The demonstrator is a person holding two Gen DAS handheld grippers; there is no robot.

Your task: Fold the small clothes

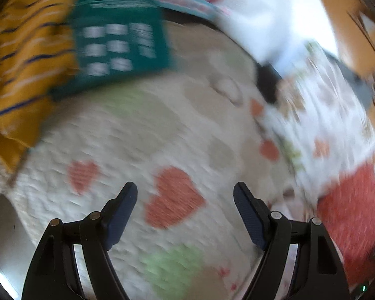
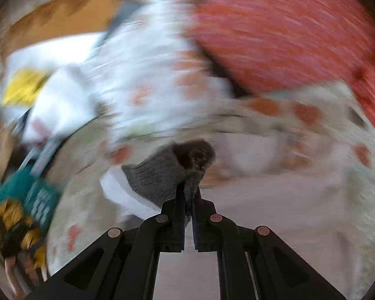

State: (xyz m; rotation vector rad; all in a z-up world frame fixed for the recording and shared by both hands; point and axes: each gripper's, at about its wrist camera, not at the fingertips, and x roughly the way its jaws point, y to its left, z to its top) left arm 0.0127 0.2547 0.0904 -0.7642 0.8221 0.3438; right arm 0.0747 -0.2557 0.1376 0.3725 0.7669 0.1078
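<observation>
My right gripper (image 2: 188,187) is shut on a small grey and white sock (image 2: 162,172) and holds it above the bed cover; the view is blurred by motion. My left gripper (image 1: 185,195) is open and empty, hovering over a cream blanket with red hearts (image 1: 175,195). A folded teal garment with white print (image 1: 117,42) and a mustard striped garment (image 1: 25,62) lie at the far left in the left wrist view. A white patterned garment (image 1: 325,125) and a red knit piece (image 1: 352,212) lie at the right.
The teal garment (image 2: 37,200) and the mustard one (image 2: 15,225) show at the lower left in the right wrist view. The red knit piece (image 2: 287,37) fills its upper right. A white cloth with a yellow patch (image 2: 25,87) lies at its left.
</observation>
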